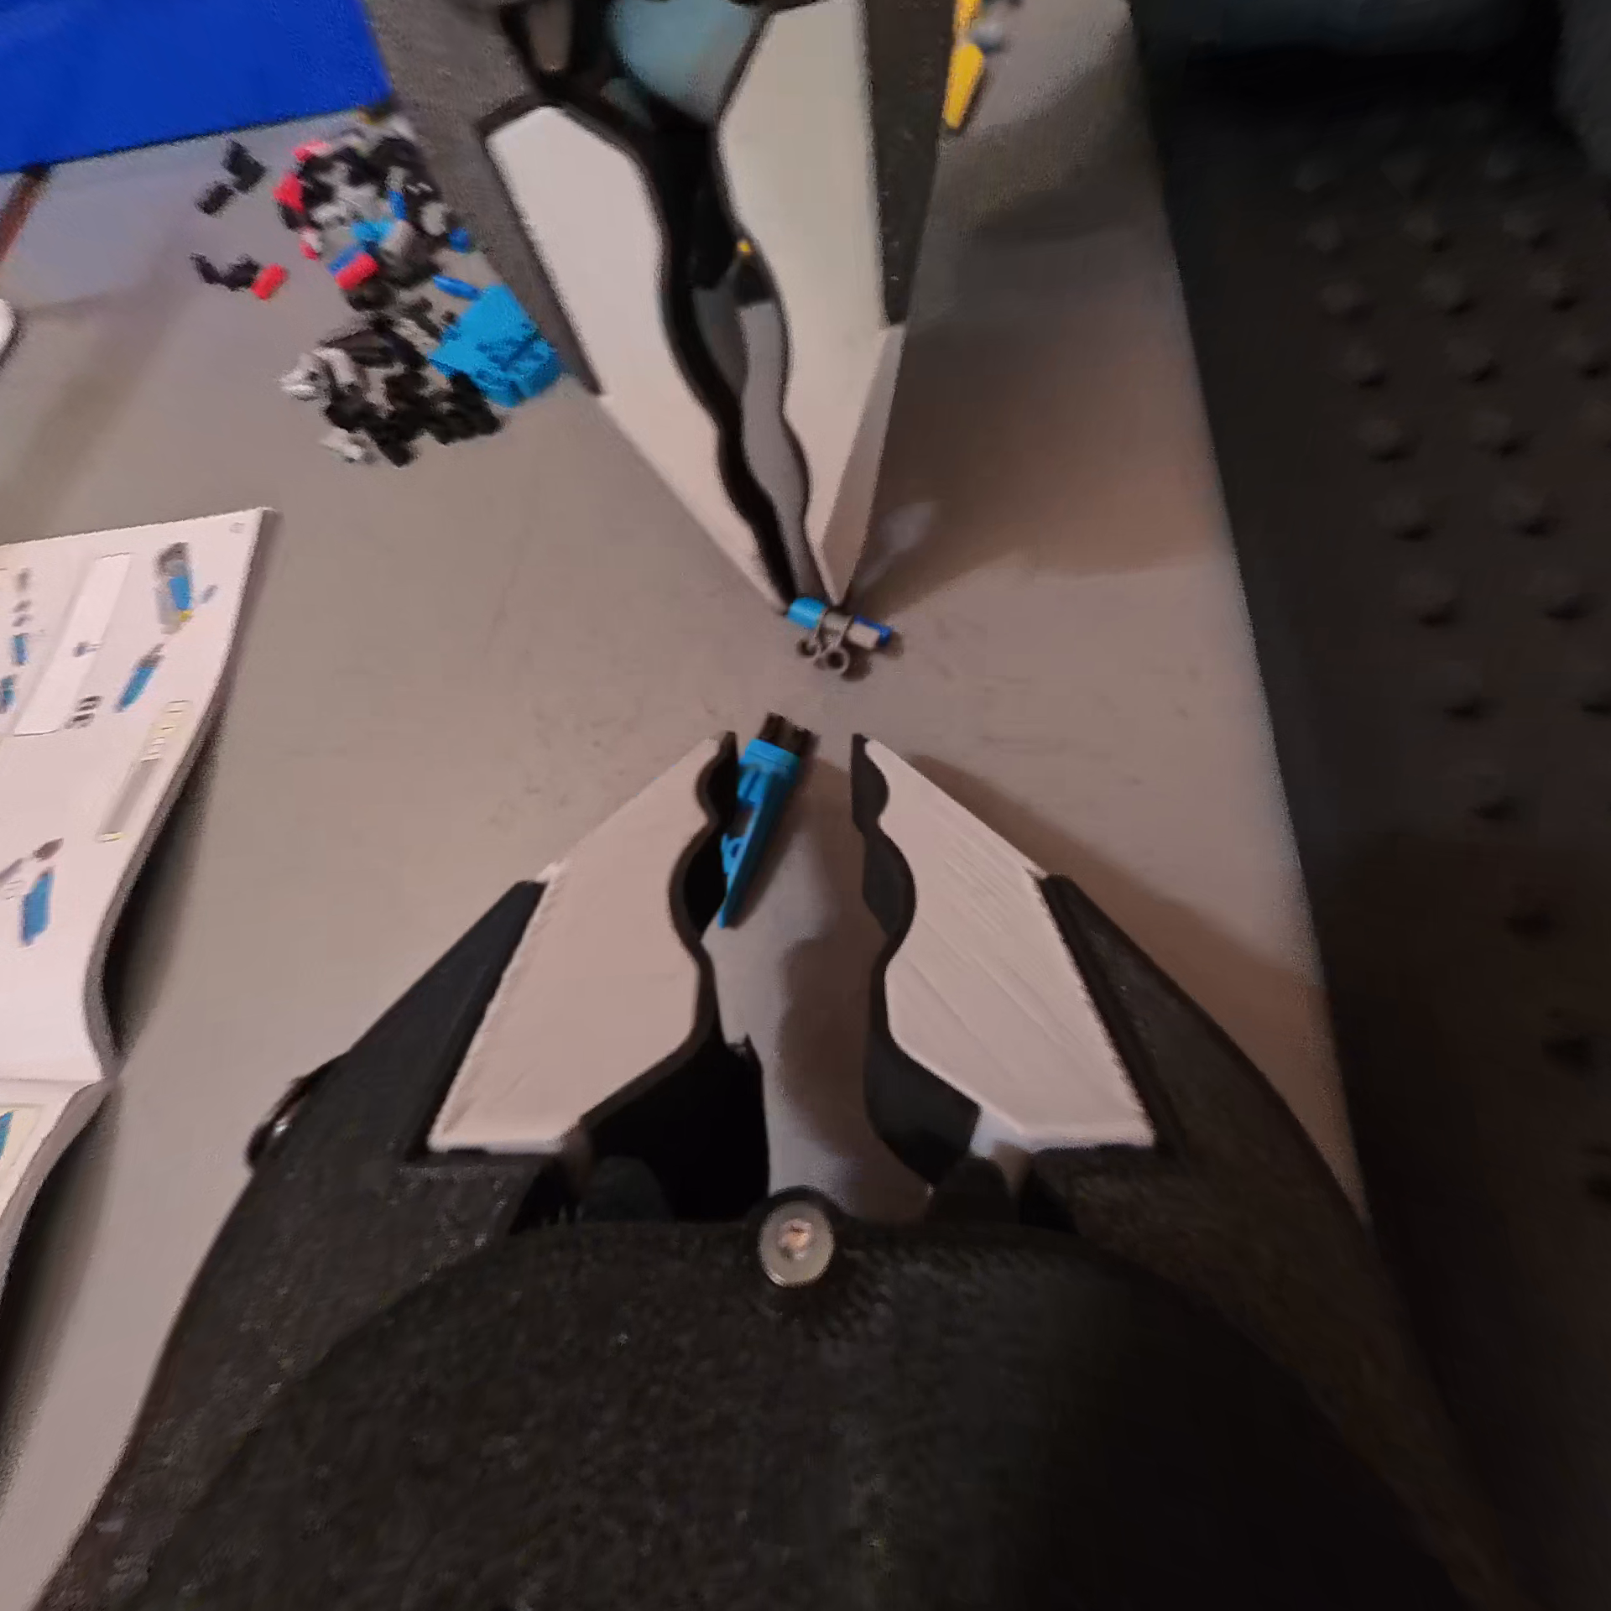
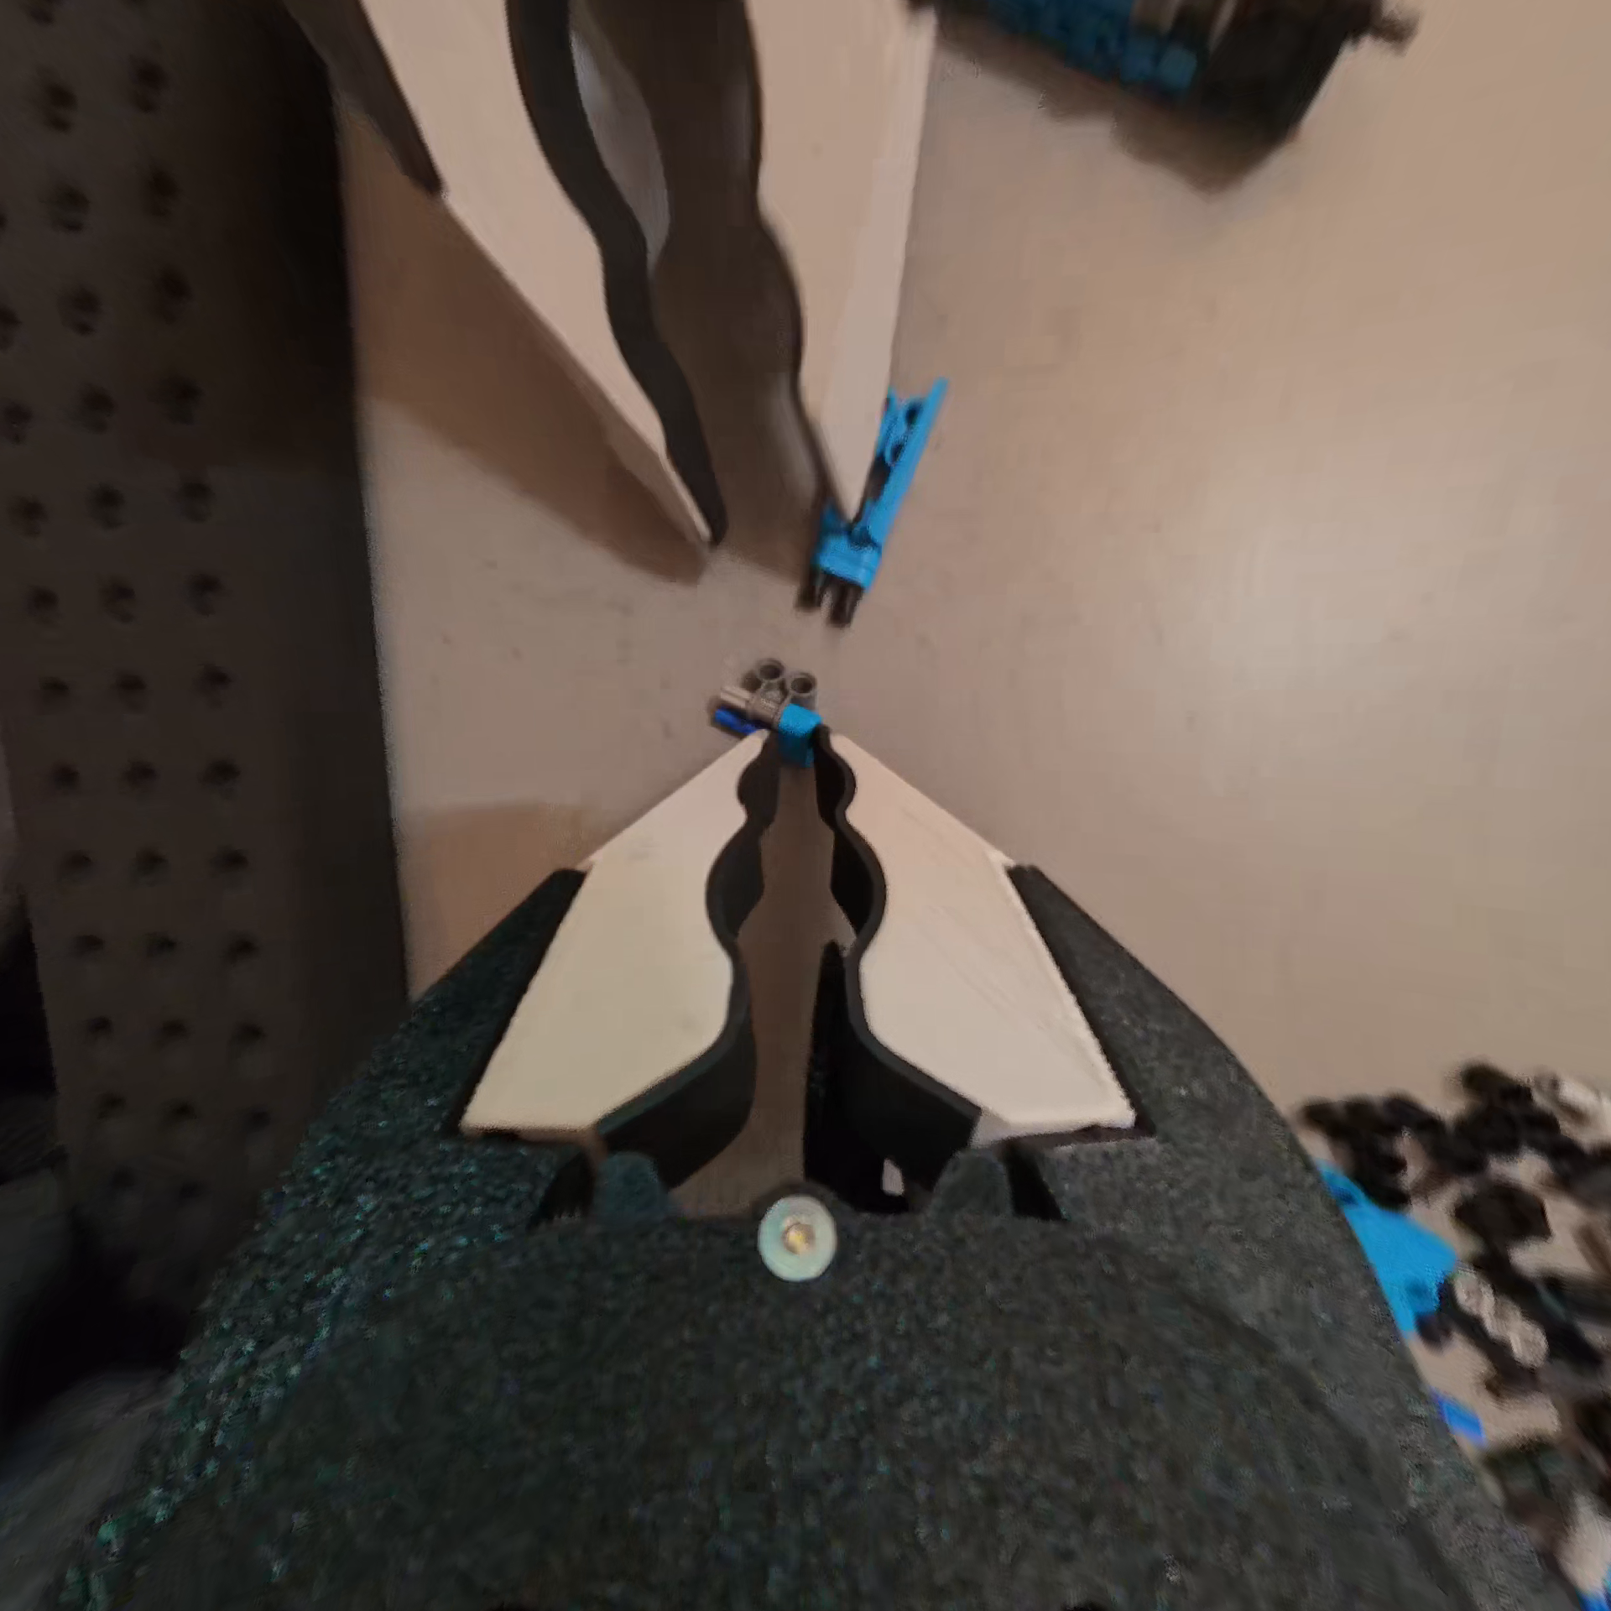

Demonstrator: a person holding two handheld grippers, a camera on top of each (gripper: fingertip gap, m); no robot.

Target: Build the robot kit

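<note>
Over a grey tabletop (image 1: 436,610), two grippers tip to tip, close but apart. Left gripper (image 1: 789,741): jaws moderately apart, gripping nothing; one flat blue plastic piece with two black pins (image 1: 754,811) alongside its left finger, contact impossible to judge. Right gripper (image 2: 793,741): jaws narrowed almost to the tips, pinching one small blue-and-grey connector piece with two round holes (image 2: 785,706), raised between the two tools. Bare table around the meeting point, open on all sides. Off to the left gripper's far left, one loose heap of black, grey, red and blue building parts (image 1: 375,288), one blue square frame brick (image 1: 501,353) at its edge. One open white instruction booklet (image 1: 105,785) at the near left; print too blurred to read. Along the table's edge, one dark studded mat (image 1: 1438,523).
</note>
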